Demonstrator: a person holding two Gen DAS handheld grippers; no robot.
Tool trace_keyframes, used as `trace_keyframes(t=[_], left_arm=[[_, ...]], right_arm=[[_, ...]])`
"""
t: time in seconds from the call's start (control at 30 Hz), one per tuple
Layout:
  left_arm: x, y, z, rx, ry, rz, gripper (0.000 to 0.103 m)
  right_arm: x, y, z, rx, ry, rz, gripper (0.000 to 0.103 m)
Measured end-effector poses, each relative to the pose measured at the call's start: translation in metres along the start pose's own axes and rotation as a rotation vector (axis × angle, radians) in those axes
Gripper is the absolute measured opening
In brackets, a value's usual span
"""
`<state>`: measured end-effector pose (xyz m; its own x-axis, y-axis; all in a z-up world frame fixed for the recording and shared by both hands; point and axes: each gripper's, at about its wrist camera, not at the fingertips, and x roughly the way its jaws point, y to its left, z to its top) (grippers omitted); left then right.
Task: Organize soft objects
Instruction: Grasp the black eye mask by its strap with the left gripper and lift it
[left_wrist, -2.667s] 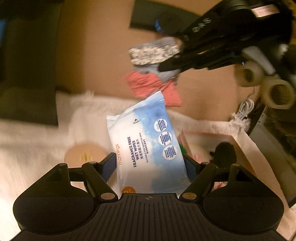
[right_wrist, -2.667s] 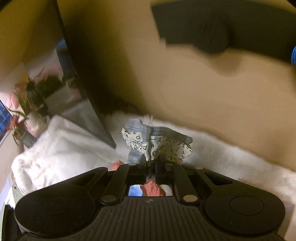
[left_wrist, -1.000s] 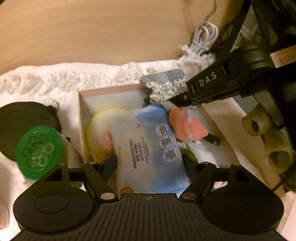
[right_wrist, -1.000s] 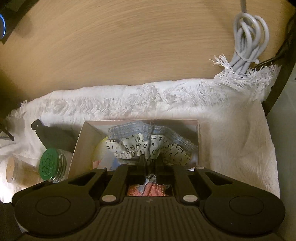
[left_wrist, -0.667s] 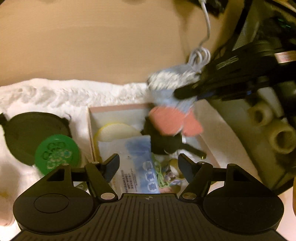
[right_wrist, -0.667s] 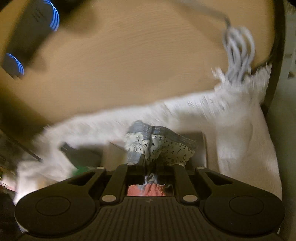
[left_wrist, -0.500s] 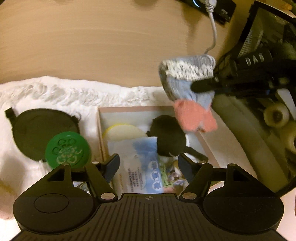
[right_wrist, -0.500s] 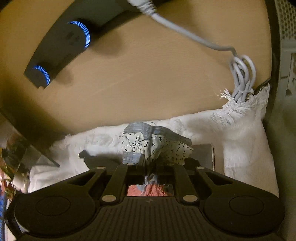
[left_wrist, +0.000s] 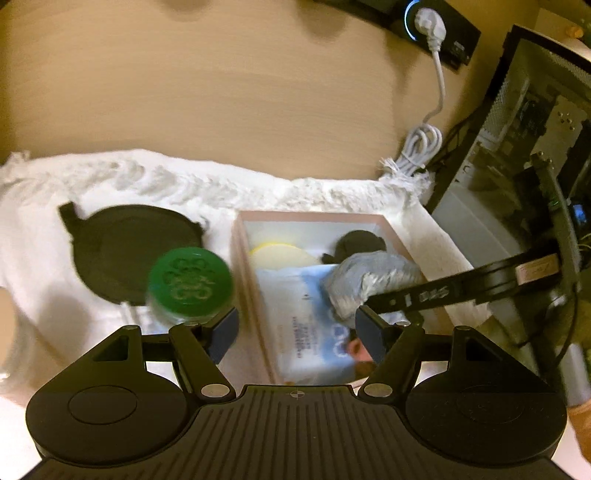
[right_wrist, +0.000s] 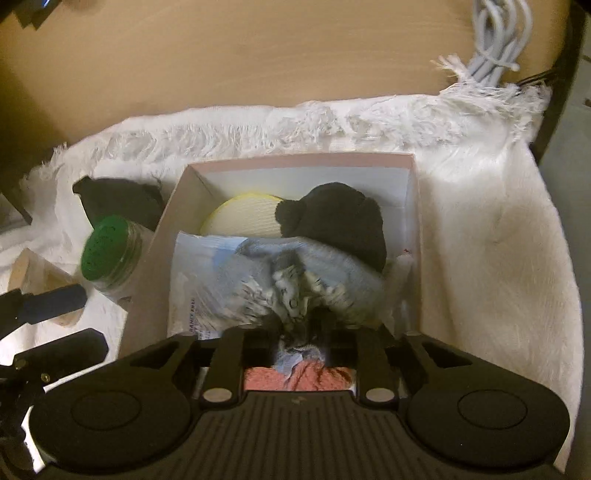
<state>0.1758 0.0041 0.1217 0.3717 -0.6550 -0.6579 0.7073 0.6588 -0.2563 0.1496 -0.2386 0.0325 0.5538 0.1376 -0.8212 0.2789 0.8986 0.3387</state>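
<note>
Two grippers work over one pink-rimmed cardboard box (right_wrist: 413, 221) standing on a white fringed towel (right_wrist: 491, 236). The right gripper (right_wrist: 298, 325) points steeply down into the box. Its jaws have just been opening and now stand slightly apart, with the grey letter-print sock (right_wrist: 317, 273) bunched between and ahead of them; whether the pads press on it cannot be told from the blurred frame. The sock lies inside the box on the wet-wipes pack (right_wrist: 199, 273), beside a black plush item (right_wrist: 340, 221) and a yellow round pad (right_wrist: 240, 218). The left gripper (left_wrist: 297, 334) is released, jaws wide and empty, above the near left part of the box. A green-lidded jar (left_wrist: 190, 282) stands just left of the box.
</note>
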Motion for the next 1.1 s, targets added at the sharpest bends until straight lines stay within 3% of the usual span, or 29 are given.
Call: trace_keyframes(t=[0.07, 0.3, 0.4, 0.53, 0.7, 0.8, 0.93, 1.1], left_arm=[[-0.012, 0.009, -0.002, 0.003, -0.016, 0.013, 0.075], [-0.049, 0.051, -0.014, -0.007, -0.098, 0.072, 0.075], [-0.069, 0.075, -0.015, -0.016, -0.119, 0.071, 0.075], [-0.097, 0.116, 0.017, -0.038, -0.149, 0.094, 0.075], [-0.088, 0.149, 0.067, -0.044, -0.033, 0.084, 0.075], [-0.057, 0.15, 0.083, -0.072, 0.032, 0.018, 0.075], [-0.016, 0.108, 0.089, 0.251, 0.097, 0.083, 0.075], [0.041, 0.085, 0.091, 0.478, 0.252, 0.067, 0.075]], right_arm=[[-0.016, 0.004, 0.0, 0.003, -0.054, -0.012, 0.058], [-0.08, 0.072, 0.019, -0.092, -0.248, -0.021, 0.071], [-0.092, 0.119, 0.031, -0.195, -0.303, -0.063, 0.072], [-0.106, 0.176, 0.053, -0.281, -0.352, -0.106, 0.072], [-0.116, 0.196, 0.08, -0.237, -0.321, 0.024, 0.074], [-0.111, 0.193, 0.075, -0.269, -0.332, 0.007, 0.075], [-0.08, 0.177, 0.063, -0.348, -0.255, -0.001, 0.075], [-0.056, 0.151, 0.038, -0.332, -0.173, 0.061, 0.075]])
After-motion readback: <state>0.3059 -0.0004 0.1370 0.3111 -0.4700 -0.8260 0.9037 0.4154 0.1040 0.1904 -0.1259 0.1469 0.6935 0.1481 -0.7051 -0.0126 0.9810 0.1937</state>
